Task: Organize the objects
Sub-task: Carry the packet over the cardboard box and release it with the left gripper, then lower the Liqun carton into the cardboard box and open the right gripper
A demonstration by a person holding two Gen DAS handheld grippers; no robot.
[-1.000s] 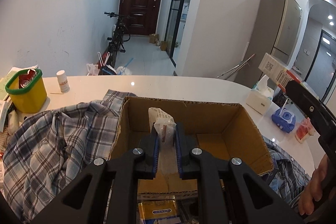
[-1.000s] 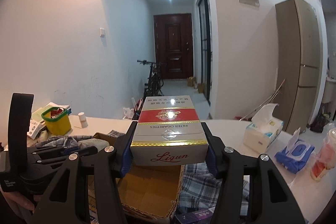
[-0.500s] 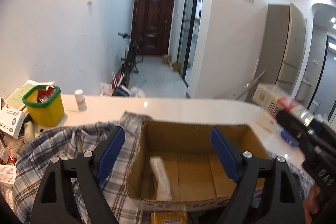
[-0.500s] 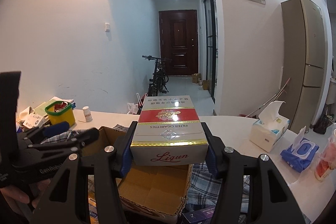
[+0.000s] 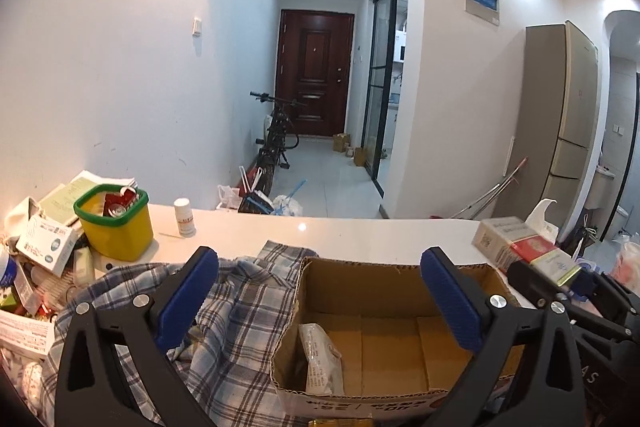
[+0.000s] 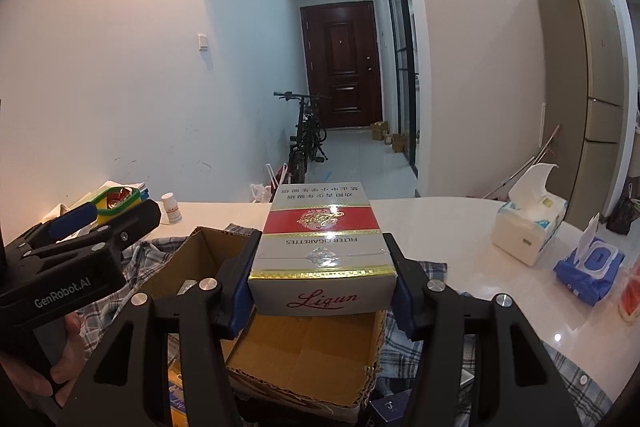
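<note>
Two claws over a cluttered white bench at the mouth of a hallway.

The left claw (image 5: 320,301) had just been opening and stood wide with nothing between its blue pads, above an open cardboard box (image 5: 384,291) that held a white packet (image 5: 322,359) lying on its floor. The right claw (image 6: 322,287) was clamped on a red-and-white cigarette carton (image 6: 320,247), held over the same box. The box sat on a plaid shirt (image 5: 236,311) spread on the white bench (image 5: 360,235). On the bench also stood a yellow tub (image 5: 116,223), a small white bottle (image 5: 185,217), a tissue box (image 6: 528,223) and a blue wipes pack (image 6: 588,263). Beyond lay a tiled hallway with a bicycle (image 5: 276,135), a dark door (image 5: 314,73) and a tall fridge (image 5: 560,123).
</note>
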